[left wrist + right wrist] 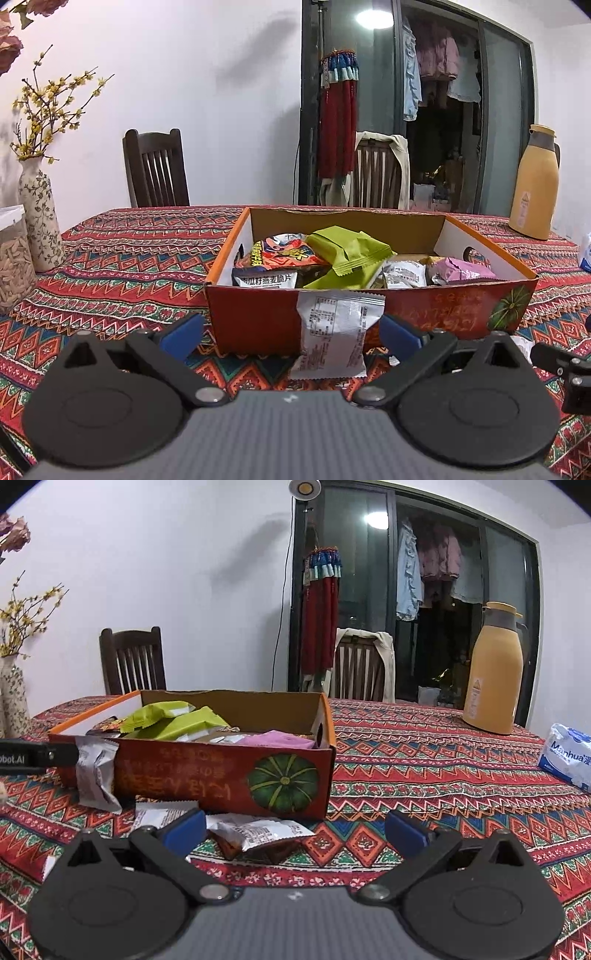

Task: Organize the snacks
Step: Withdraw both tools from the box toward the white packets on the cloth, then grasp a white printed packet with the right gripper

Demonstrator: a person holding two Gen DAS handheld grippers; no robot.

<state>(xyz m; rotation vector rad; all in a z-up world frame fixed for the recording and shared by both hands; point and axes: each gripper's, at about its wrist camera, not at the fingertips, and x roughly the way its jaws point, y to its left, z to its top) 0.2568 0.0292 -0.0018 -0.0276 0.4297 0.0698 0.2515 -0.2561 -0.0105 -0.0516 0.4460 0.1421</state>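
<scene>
- Covering the table, a red patterned cloth (pixel 122 254) is spreading out under everything in the left wrist view, with a white wall and two dark wooden chairs standing behind it.
- Ahead of the left gripper (pixel 291 328), a cardboard box (pixel 406 306) is sitting on the cloth, holding a heap of snack packets (pixel 347 254) in green, orange, grey and pink.
- Its jaws are standing wide apart, and a silver packet (pixel 334 332) is hanging upright between them, in front of the box's near wall; the right-hand blue pad appears to be touching the packet's edge, while the left-hand pad is standing clear of it. I cannot tell what is holding the packet up.
- Off beyond the left jaw, a flowered vase (pixel 38 214) is holding yellow sprigs; beyond the right jaw, a yellow flask (pixel 535 184) is standing near the table's far edge.
- In the right wrist view, the right gripper (pixel 295 827) is hovering low over the cloth with its jaws spread wide and nothing between the pads.
- Just beyond its left jaw, a loose wrapped snack (pixel 258 832) is lying flat on the cloth beside the box's front wall (pixel 207 775).
- Far to the left of the jaws, the silver packet (pixel 96 771) is showing against the box's corner, next to a black gripper finger.
- Beyond the right jaw, a tissue pack (pixel 569 755) is lying near the flask (pixel 493 672).
</scene>
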